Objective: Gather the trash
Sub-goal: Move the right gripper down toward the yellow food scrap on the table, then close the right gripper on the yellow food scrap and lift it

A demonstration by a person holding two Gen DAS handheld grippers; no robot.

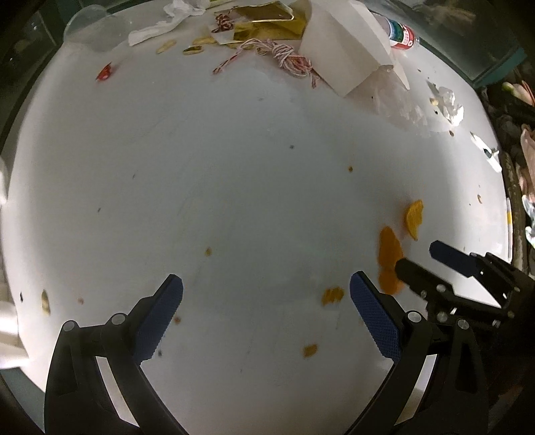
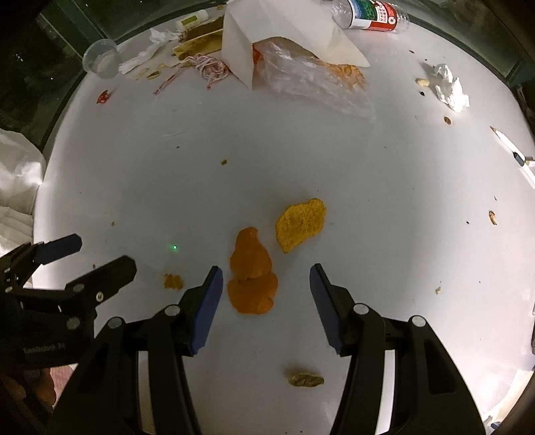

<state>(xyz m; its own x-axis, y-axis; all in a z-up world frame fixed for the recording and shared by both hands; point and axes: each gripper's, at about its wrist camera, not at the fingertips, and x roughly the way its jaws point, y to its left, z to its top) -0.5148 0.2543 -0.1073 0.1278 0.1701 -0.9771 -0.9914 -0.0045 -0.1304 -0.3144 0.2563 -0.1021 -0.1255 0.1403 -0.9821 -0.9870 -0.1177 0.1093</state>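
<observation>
Below, in the right wrist view, the right hand-held gripper (image 2: 264, 294) is reaching in from the bottom of the frame with its blue-padded fingers spread wide and gripping nothing. An orange peel piece (image 2: 252, 272) is lying on the white tabletop (image 2: 384, 200) in the lower middle of the frame, its near end sitting between the two fingertips without touching either. A second, paler peel piece (image 2: 300, 223) is lying just beside it, up and to the right. A small brownish scrap (image 2: 306, 379) is lying near the bottom of the frame. Across the top of the frame, a white paper bag (image 2: 284, 36) is lying tipped over with a clear plastic bag (image 2: 314, 83) spilling from it, beside red-and-white string (image 2: 207, 68), a plastic bottle (image 2: 371, 15) and a clear cup (image 2: 102, 57). A crumpled tissue (image 2: 448, 87) is sitting at the upper right. The left hand-held gripper (image 1: 265, 292) is showing in the left wrist view at the bottom of the frame, its fingers also spread wide over bare tabletop, and it is appearing again at the lower left of the right wrist view.
</observation>
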